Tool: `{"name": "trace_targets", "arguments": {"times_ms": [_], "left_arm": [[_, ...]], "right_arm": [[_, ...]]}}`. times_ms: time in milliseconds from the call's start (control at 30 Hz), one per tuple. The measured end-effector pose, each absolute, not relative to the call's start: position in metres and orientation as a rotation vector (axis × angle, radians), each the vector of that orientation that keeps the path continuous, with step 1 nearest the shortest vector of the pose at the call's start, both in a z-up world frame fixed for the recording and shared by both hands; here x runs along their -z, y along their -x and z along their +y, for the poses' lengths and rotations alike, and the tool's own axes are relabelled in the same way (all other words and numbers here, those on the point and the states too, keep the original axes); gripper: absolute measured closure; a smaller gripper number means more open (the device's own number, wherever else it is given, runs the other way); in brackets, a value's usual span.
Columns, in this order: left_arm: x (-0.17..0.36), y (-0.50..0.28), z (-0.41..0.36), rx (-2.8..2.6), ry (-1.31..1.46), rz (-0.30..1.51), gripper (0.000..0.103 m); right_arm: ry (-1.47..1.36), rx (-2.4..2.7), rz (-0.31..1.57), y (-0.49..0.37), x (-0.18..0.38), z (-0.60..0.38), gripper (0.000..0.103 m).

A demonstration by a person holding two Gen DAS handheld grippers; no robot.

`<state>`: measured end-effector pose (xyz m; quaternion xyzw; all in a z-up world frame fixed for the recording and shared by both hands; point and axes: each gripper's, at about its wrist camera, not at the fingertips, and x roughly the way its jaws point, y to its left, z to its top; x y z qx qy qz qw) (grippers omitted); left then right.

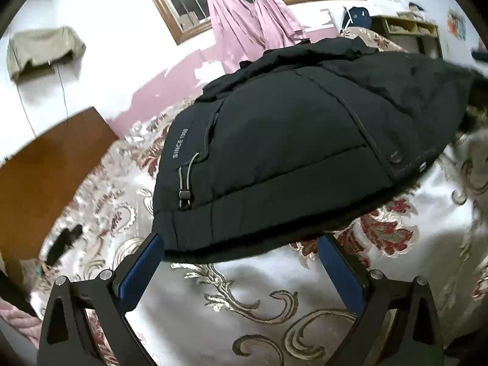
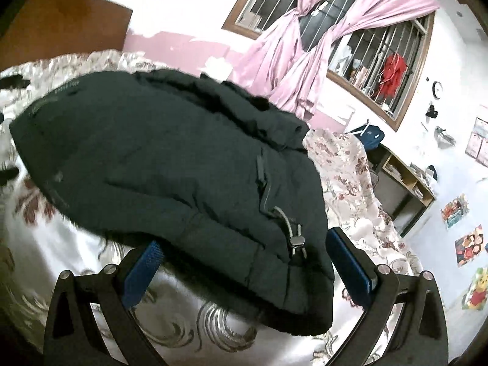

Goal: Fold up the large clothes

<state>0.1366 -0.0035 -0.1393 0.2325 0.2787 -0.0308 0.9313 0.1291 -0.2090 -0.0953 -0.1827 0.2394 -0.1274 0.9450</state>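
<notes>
A large black padded jacket (image 1: pixel 305 140) lies folded in a thick bundle on a floral bedspread (image 1: pixel 244 305). It bears the grey lettering "SINCE 1988" and a grey drawcord with a toggle (image 1: pixel 185 193). My left gripper (image 1: pixel 241 244) is open, its blue pads spread at the jacket's near hem, which overlaps the fingertips. In the right wrist view the same jacket (image 2: pixel 170 170) lies on the bedspread (image 2: pixel 213 329), with a drawcord toggle (image 2: pixel 296 239) near its corner. My right gripper (image 2: pixel 244 247) is open, its blue pads on either side of the jacket's near corner.
A brown wooden headboard (image 1: pixel 45 177) stands at the bed's left end. Pink curtains (image 2: pixel 305 55) hang at a barred window (image 2: pixel 381 61) beyond the bed. A wooden shelf unit (image 2: pixel 402 180) stands by the wall at right. A small dark object (image 1: pixel 64 242) lies on the bed near the headboard.
</notes>
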Motion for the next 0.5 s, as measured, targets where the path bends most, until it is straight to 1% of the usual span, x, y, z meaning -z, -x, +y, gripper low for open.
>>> {"name": "trace_targets", "arguments": {"times_ms": [167, 300, 500], "left_arm": [[0.150, -0.142, -0.009, 0.030, -0.577, 0.509, 0.001], [0.159, -0.151, -0.010, 0.056, -0.596, 0.539, 0.001], [0.160, -0.155, -0.011, 0.073, -0.605, 0.535, 0.001]], "right_arm": [[0.331, 0.251, 0.474, -0.136, 0.089, -0.222, 0.002], [0.284, 0.248, 0.475, -0.146, 0.082, -0.228, 0.002], [0.285, 0.239, 0.507, -0.160, 0.079, -0.233, 0.002]]}}
